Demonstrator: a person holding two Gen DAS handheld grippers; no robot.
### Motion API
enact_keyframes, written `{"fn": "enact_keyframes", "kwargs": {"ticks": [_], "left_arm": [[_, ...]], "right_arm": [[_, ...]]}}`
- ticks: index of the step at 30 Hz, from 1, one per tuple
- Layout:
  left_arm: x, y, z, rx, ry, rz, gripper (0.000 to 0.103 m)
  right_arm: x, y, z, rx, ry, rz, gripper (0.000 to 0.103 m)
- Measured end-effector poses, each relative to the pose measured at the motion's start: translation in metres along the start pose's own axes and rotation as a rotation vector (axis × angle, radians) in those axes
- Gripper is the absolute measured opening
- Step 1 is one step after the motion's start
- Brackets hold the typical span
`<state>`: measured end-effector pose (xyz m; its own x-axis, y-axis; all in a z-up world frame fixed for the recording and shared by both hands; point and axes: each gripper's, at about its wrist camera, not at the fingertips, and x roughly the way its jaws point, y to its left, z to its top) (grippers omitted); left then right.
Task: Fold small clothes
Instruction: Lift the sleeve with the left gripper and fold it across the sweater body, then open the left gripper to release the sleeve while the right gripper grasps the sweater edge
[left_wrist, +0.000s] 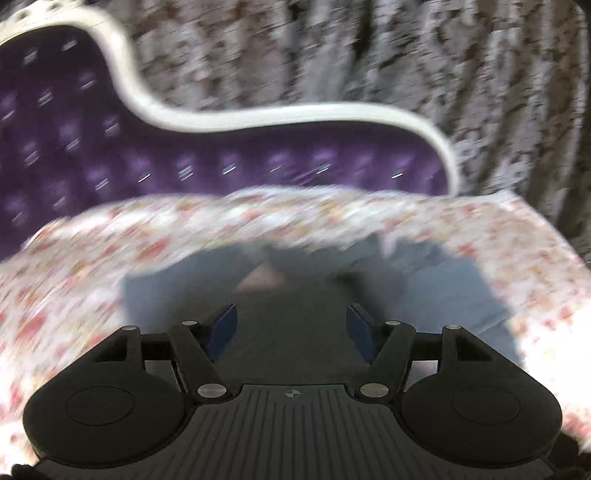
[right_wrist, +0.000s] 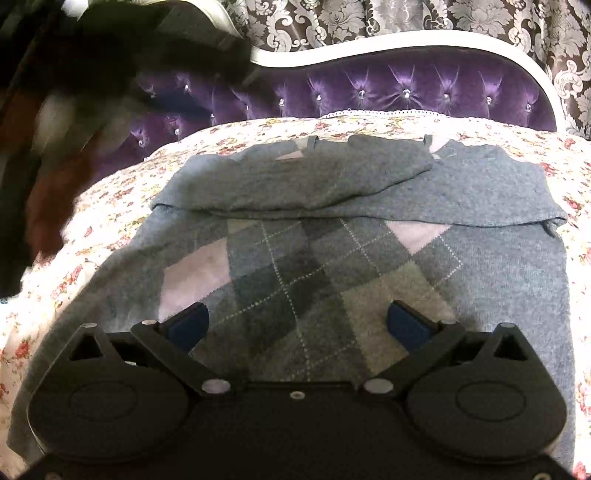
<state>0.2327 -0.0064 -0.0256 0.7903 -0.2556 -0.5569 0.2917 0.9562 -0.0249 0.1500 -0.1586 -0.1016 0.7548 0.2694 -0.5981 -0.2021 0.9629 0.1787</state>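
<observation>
**Both grippers spread above a grey argyle sweater on the bed**

The right gripper (right_wrist: 297, 325) hangs over the near half of the sweater (right_wrist: 295, 258) with its blue-padded fingers (right_wrist: 188, 325) spread wide and nothing between them. Under the gap lies the argyle front panel: dark grey, pale grey and pink diamonds crossed by dotted white lines. Beyond that panel the far part of the sweater is folded over toward the near side, so a plain grey layer lies across it from the left edge to the right edge, with a second, smaller grey flap on top of that layer toward the far left. The garment lies flat on the floral bedspread (right_wrist: 110, 206), covering most of the middle of the bed and reaching close to the right edge. At the far edge of the bed rises the purple tufted headboard (right_wrist: 406, 88) with its white frame, and behind it hangs a damask-patterned curtain (right_wrist: 369, 14). A dark, blurred shape fills the upper left corner of the right wrist view; what it is cannot be told.

The left gripper (left_wrist: 291, 325) is also spread, its fingers (left_wrist: 223, 328) empty, held above the sweater (left_wrist: 443, 280). This view is heavily motion-blurred: the grey knit shows as a smear on the bedspread (left_wrist: 74, 266), with the headboard (left_wrist: 258, 162) and curtain (left_wrist: 406, 55) behind.
</observation>
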Motion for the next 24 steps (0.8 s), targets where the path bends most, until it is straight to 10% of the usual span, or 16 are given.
{"fn": "enact_keyframes", "kwargs": {"ticks": [9,15,24], "left_arm": [[-0.009,0.039,-0.051,-0.085,0.064,0.137,0.064],[-0.001,0.046,-0.076,-0.105,0.079,0.182,0.076],[-0.001,0.046,-0.085,-0.110,0.072,0.175,0.083]], "right_arm": [[0.003,0.007,0.005,-0.102,0.057,-0.020,0.102],[-0.006,-0.005,0.031,-0.109,0.076,0.011,0.045],[0.026,-0.008,0.105,-0.171,-0.086,-0.178,0.068]]}}
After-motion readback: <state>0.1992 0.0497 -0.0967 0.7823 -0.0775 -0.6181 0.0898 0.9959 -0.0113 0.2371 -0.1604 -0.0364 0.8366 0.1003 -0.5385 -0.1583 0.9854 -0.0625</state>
